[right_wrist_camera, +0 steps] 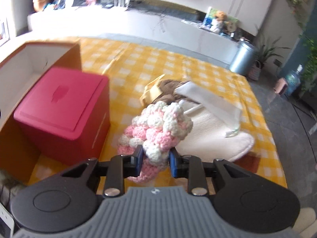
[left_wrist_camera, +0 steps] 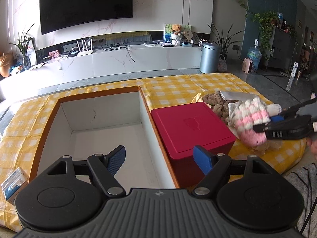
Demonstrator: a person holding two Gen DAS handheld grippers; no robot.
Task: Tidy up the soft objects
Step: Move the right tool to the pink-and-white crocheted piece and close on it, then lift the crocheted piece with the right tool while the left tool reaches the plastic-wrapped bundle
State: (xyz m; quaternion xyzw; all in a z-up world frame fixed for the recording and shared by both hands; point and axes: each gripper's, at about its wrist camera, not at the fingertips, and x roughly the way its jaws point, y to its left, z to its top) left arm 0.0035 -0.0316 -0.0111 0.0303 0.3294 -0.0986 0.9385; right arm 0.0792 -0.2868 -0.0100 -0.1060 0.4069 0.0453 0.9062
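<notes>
My right gripper (right_wrist_camera: 155,162) clamps the pink-and-white crocheted piece (right_wrist_camera: 158,123); left gripper (left_wrist_camera: 159,159) gapes wide, holding nothing, over the orange-rimmed cardboard box (left_wrist_camera: 99,123), interior bare; closed red box (left_wrist_camera: 190,127) at its right.

My right gripper (right_wrist_camera: 155,161) pinched the pink-and-white crochet piece (right_wrist_camera: 158,127) between its blue pads (right_wrist_camera: 139,161), lifted over the yellow checked cloth (right_wrist_camera: 138,59); a red box (right_wrist_camera: 63,115) stood left, beside the open cardboard box (right_wrist_camera: 75,56)
</notes>
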